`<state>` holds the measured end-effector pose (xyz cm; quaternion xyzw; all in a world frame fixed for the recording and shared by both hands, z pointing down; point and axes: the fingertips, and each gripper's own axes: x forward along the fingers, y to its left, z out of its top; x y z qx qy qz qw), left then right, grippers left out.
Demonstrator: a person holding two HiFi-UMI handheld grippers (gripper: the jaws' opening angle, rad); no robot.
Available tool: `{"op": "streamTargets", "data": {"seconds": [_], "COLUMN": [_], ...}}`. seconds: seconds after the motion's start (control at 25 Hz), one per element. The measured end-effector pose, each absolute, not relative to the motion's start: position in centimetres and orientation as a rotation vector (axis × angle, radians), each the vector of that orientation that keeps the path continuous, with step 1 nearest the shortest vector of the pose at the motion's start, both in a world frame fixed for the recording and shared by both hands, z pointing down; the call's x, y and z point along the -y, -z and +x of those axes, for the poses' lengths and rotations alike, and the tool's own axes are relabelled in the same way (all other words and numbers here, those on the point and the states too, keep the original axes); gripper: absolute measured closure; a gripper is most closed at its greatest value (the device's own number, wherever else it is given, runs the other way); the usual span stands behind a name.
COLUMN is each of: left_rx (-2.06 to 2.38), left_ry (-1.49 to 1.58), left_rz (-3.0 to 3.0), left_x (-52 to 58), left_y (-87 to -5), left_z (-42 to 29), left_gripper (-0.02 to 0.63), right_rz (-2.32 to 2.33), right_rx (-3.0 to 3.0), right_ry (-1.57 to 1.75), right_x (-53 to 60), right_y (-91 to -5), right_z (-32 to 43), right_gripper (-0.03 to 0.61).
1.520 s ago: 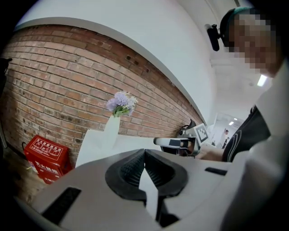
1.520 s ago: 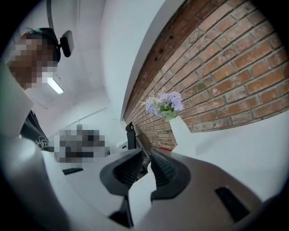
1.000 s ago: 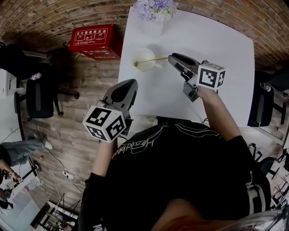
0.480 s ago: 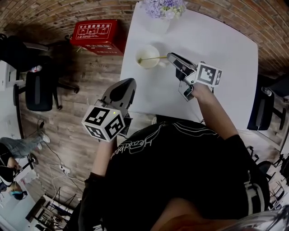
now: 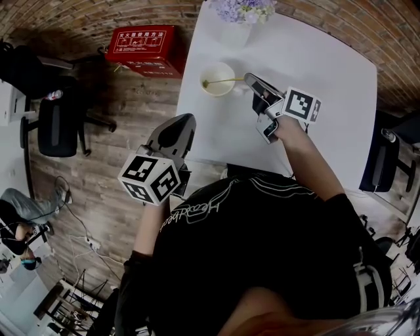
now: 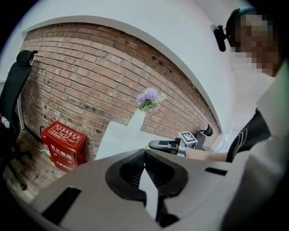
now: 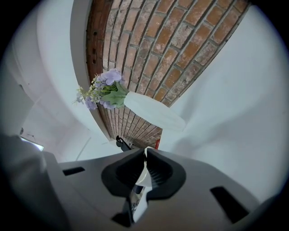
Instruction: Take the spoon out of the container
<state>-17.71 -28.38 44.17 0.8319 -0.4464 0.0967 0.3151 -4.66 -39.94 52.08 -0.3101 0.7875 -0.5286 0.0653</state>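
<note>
A pale round cup (image 5: 216,79) stands on the white table (image 5: 328,98), towards its far left. A thin yellowish spoon (image 5: 226,81) rests in the cup, its handle pointing right over the rim. My right gripper (image 5: 249,79) meets the end of that handle, jaws closed on it. In the right gripper view the jaws (image 7: 144,153) are pressed together and hide the spoon and cup. My left gripper (image 5: 186,121) hovers at the table's near left edge, shut and holding nothing. Its own view shows the right gripper (image 6: 156,145) across the table.
A white vase of purple flowers (image 5: 237,13) stands at the table's far edge, just behind the cup. A red box (image 5: 141,49) sits on the wooden floor to the left. Office chairs (image 5: 56,125) stand on both sides. Another person (image 5: 29,210) is at far left.
The right gripper has edged slightly up and away, staying at the end of the spoon handle. The left gripper has stayed where it was. The head view has shifted a little.
</note>
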Motion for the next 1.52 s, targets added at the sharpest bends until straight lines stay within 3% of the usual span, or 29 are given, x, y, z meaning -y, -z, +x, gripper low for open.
{"op": "streamTargets", "data": {"seconds": [0.68,1.52], "left_rx": [1.214,1.31], "left_ry": [-0.253,-0.074], "left_rz": [2.213,2.385], "left_x": [26.3,16.0], "left_y": [-42.8,-33.1], "left_z": [-18.5,-17.6], "left_gripper": [0.609,0.609], "right_rz": [-0.972,-0.729], "right_rx": [-2.394,-2.439], "right_ry": [1.462,1.108], "right_x": [39.6,26.3], "right_y": [-49.2,-34.7], "right_z": [-4.1,-2.1], "right_gripper": [0.578,0.58]}}
